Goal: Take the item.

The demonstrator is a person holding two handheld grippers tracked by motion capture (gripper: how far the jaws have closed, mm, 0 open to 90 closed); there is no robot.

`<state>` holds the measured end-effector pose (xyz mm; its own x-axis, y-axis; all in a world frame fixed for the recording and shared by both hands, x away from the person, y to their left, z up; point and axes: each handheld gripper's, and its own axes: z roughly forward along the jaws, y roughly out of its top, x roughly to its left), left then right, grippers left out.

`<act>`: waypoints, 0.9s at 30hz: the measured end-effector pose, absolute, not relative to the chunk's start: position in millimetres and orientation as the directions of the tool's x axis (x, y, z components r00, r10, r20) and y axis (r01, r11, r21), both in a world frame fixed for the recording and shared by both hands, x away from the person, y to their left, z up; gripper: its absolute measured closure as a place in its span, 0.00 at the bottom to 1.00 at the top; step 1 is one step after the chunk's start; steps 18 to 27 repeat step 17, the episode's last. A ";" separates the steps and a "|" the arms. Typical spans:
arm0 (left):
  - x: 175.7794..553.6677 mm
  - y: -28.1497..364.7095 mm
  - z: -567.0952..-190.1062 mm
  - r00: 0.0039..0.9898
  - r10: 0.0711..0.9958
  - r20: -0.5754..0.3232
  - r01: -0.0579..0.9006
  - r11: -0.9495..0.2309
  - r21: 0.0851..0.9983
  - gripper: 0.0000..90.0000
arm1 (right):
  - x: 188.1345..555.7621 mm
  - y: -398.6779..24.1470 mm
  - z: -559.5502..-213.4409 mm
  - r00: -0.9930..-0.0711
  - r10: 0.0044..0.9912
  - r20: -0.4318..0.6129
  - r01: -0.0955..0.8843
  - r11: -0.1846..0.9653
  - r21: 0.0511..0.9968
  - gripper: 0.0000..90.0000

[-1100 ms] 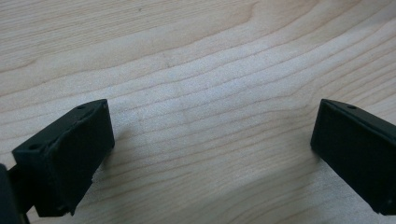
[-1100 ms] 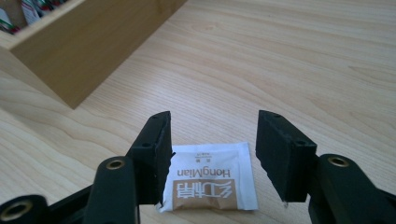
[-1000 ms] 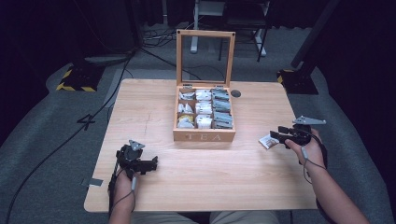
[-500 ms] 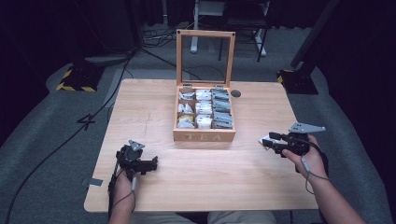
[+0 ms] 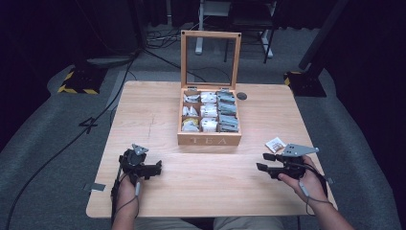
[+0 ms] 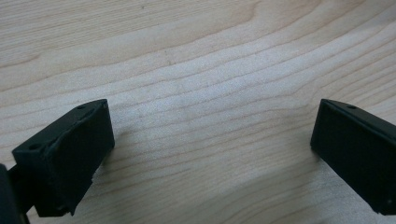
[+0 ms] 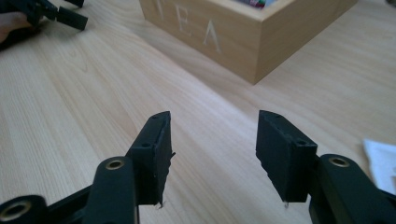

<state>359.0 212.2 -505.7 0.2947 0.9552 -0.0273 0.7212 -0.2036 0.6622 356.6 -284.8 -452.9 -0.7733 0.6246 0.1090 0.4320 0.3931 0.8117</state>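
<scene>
Pale wooden table [image 5: 158, 115] on grey carpet, the room behind dark, with cables and stand bases. An open wooden tea box [image 5: 209, 139], lid upright, sits at centre; its sachets are too small to read. A tea packet [image 5: 276, 144] lies on the table just beyond the right hand-held gripper [image 5: 264, 161], cut off in the right gripper view. Both the right and the left hand-held gripper [image 5: 158, 167] stand open, holding nothing.

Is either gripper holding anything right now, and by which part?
Nothing is held. The right gripper and left gripper both stand open over bare table; the tea bag lies loose beside the right one.
</scene>
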 end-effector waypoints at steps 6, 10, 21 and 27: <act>359.0 212.1 -505.7 0.294 0.955 -0.028 0.721 -0.203 0.662 0.00 | 353.5 -280.8 -480.3 -0.768 0.628 0.126 0.470 0.419 0.777 0.51; 359.0 212.1 -505.7 0.294 0.955 -0.029 0.721 -0.202 0.662 0.00 | 353.3 -280.3 -497.6 -0.766 0.634 0.106 0.480 0.453 0.751 0.50; 359.0 212.1 -505.7 0.294 0.955 -0.027 0.721 -0.203 0.662 0.00 | 352.4 -276.9 -504.2 -0.737 0.676 -0.007 0.449 0.498 0.742 0.23; 359.0 212.1 -505.7 0.294 0.955 -0.027 0.721 -0.203 0.662 0.00 | 352.4 -276.9 -504.2 -0.737 0.676 -0.007 0.449 0.498 0.742 0.23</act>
